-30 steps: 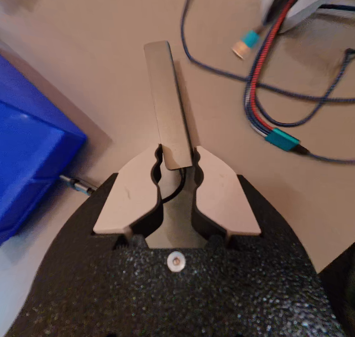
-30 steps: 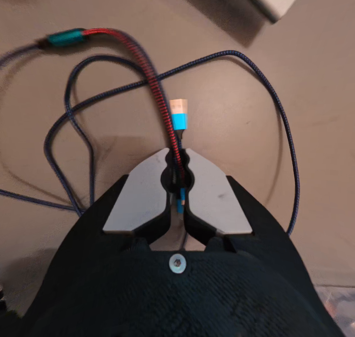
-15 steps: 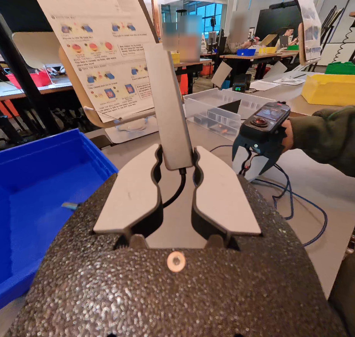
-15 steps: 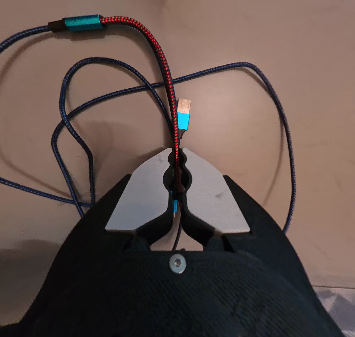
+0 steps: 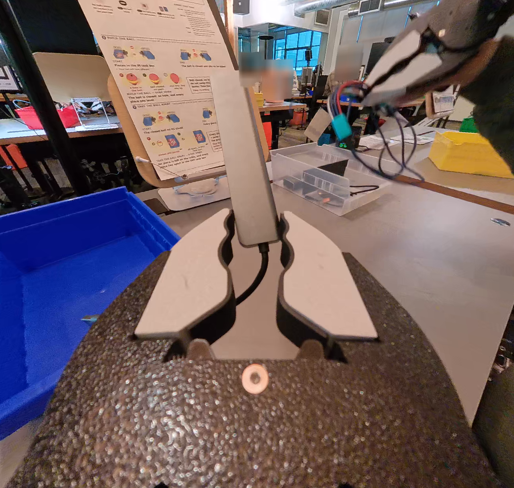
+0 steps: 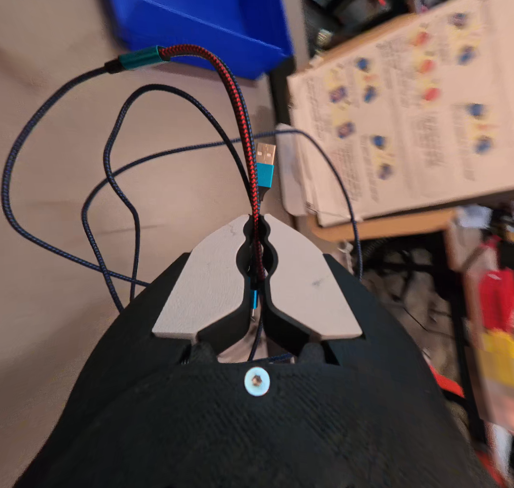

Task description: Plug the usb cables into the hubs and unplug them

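My left gripper point(image 5: 256, 218) is shut on the near end of a slim grey USB hub point(image 5: 244, 151), which stands upright above the table; its black lead point(image 5: 257, 274) hangs between the fingers. My right gripper point(image 6: 257, 217) is shut on a bundle of braided cables, red-black point(image 6: 239, 107) and dark blue point(image 6: 122, 168). A USB-A plug with a teal shell point(image 6: 265, 163) sticks out just past the fingertips. A teal junction sleeve point(image 6: 141, 57) joins the cables. In the left wrist view the right gripper point(image 5: 367, 87) is held high at the upper right with cables and the sleeve point(image 5: 341, 128) dangling.
A blue bin point(image 5: 69, 266) stands on the left of the grey table point(image 5: 403, 266); it also shows in the right wrist view point(image 6: 200, 15). A clipboard with an illustrated sheet point(image 5: 164, 85) stands behind the hub. A clear plastic tray point(image 5: 328, 179) and a yellow bin point(image 5: 470, 151) lie farther right. The grippers' ends are close to 30 centimeters from one another.
My left gripper tilted up from facing the table to level, hub still held. My right gripper lifted the cable bundle off the table and swung toward the blue bin and clipboard.
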Motion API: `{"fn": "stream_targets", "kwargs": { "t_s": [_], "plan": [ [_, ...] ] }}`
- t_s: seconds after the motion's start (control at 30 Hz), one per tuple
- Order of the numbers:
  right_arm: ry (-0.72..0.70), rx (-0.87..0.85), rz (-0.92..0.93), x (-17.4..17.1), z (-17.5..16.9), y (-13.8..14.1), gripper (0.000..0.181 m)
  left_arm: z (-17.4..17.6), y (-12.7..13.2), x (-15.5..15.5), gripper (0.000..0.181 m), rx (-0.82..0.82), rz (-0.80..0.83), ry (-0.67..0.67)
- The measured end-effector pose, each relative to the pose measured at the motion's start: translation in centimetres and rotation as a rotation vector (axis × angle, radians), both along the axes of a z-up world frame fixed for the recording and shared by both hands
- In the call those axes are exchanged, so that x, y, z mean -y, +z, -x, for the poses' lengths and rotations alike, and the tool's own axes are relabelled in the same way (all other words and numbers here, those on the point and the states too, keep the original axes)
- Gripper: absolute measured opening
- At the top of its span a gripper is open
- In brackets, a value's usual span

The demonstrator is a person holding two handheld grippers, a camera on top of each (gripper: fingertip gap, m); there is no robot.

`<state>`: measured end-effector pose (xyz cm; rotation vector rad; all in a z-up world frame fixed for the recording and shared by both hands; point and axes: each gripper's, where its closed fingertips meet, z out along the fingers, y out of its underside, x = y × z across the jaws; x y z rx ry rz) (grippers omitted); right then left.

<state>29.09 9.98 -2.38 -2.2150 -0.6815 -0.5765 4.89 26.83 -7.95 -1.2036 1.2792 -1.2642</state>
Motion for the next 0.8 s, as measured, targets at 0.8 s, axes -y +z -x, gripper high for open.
{"fn": "stream_targets", "kwargs": {
  "t_s": [0.8],
  "plan": [
    [-0.496, -0.004, 0.076, 9.4, -17.9, -16.7, 0.003, -1.9, -0.9, 2.6, 0.029, -0.027, -0.011, -0.087]
  ]
}}
